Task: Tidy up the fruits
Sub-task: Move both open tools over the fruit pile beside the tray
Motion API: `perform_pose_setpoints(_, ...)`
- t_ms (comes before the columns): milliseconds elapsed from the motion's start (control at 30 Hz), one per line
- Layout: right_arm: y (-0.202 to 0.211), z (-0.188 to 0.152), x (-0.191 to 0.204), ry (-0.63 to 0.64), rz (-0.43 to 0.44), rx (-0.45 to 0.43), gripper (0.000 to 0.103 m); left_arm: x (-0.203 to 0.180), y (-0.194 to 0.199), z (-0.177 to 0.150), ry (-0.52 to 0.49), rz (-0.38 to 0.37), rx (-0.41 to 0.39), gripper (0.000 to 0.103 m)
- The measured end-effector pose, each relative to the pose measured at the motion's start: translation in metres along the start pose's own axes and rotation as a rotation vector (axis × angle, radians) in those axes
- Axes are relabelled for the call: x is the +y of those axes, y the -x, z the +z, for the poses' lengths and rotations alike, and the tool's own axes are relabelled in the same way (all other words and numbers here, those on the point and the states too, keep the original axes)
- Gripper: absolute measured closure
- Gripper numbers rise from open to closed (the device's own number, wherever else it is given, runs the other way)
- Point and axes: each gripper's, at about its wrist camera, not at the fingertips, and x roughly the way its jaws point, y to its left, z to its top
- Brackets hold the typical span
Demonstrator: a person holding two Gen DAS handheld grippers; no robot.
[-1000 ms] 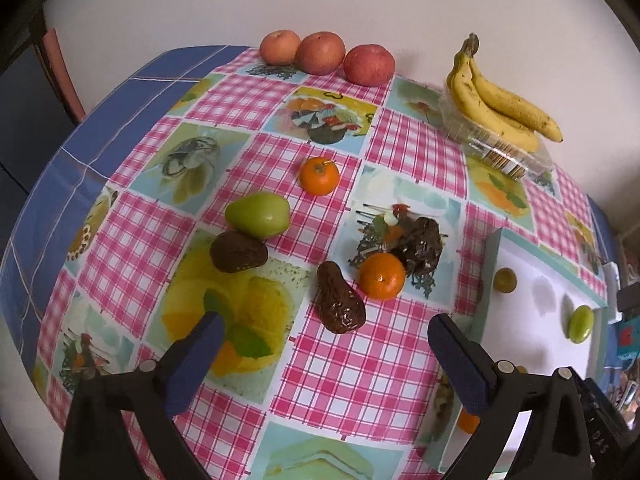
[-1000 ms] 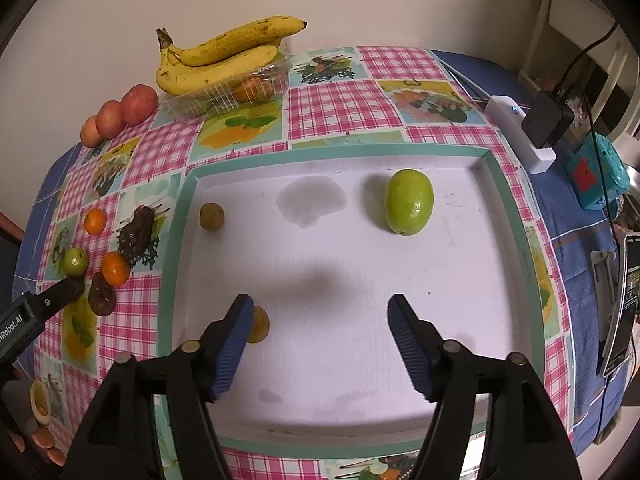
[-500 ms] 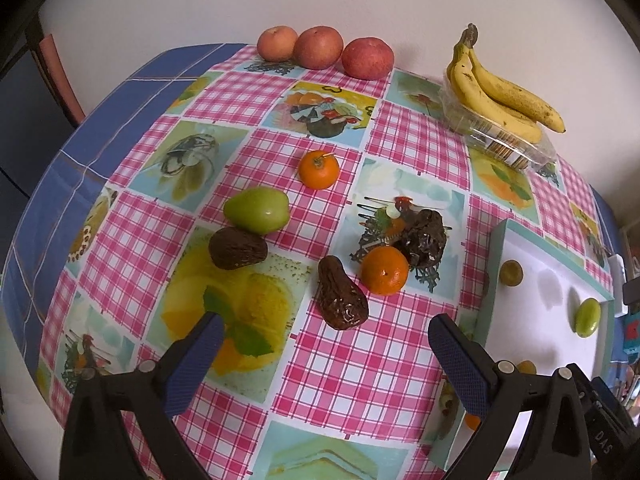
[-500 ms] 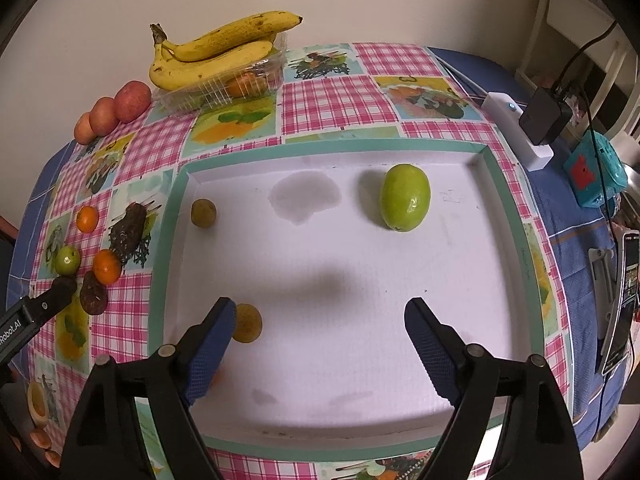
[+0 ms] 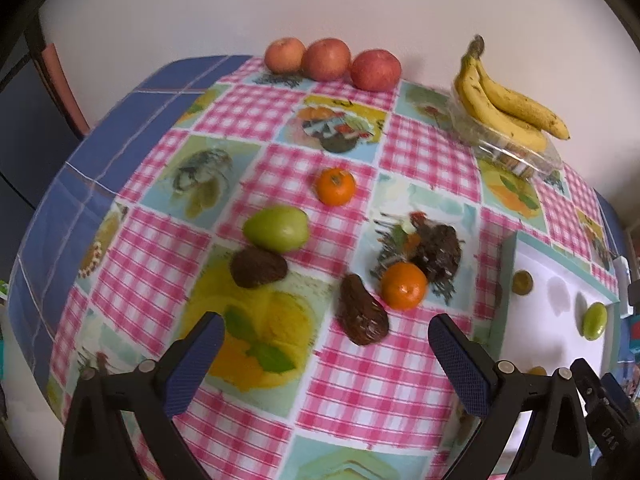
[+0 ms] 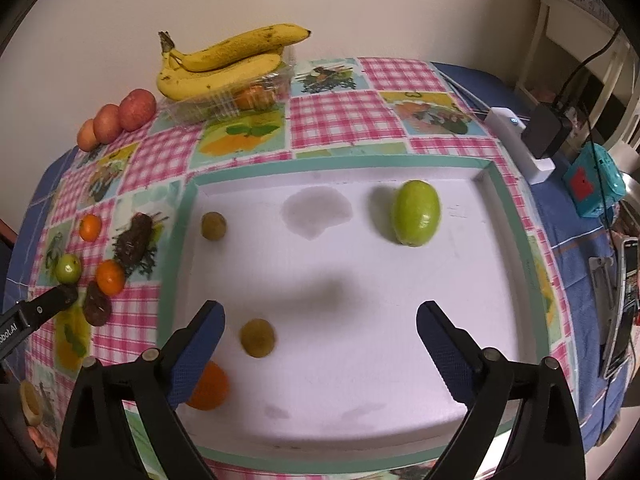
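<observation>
Our left gripper (image 5: 322, 340) hangs over the checked tablecloth (image 5: 384, 380) with its jaws spread wide and nothing between them. Just ahead of the gap lies a dark wrinkled fruit (image 5: 362, 312), and touching its far side sits an orange (image 5: 403, 286). Behind that orange we see another dark fruit (image 5: 438, 250) on the printed cloth. Off to the left, a third dark fruit (image 5: 258, 267) rests right against a green fruit (image 5: 277, 228), and further back a second orange (image 5: 336, 187) stands alone. Along the wall we have three apples (image 5: 332, 60) in a row, and bananas (image 5: 508, 100) lying on top of a clear plastic box (image 5: 516, 156).

Over on our right gripper (image 6: 320, 328), the jaws are also wide apart and empty, poised above the white tray (image 6: 340, 380). Just inside the left finger lies a small brownish fruit (image 6: 258, 338), and partly hidden behind that finger is an orange in the tray (image 6: 210, 394). Further in, another small brown fruit (image 6: 213, 226) sits near the tray's left wall, and a large green fruit (image 6: 416, 212) lies near the far right corner. Beyond the tray's right edge we spot a white power strip (image 6: 520, 144) with a black adapter (image 6: 546, 128) plugged in.
</observation>
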Motion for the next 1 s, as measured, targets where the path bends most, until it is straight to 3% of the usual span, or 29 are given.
perform_pose_setpoints(167, -0.001, -0.001, 0.026, 0.041, 0.039, -0.016, 0.006, 0.034, 0.001, 0.011, 0.076, 0.001, -0.011, 0.000)
perform_pose_setpoints(567, 0.001, -0.004, 0.089, 0.127, 0.169, -0.040, 0.006, 0.132, 0.012, 0.028, 0.281, 0.091, -0.090, 0.000)
perform_pose_setpoints(833, 0.010, -0.002, 0.122, 0.146, 0.271, -0.090, 0.006, 0.142, 0.017, 0.033, 0.295, -0.004, -0.122, 0.000)
perform_pose_setpoints(1000, 0.011, 0.001, 0.135, 0.169, 0.283, -0.108, 0.007, 0.131, 0.013, 0.034, 0.281, -0.067, -0.118, 0.000)
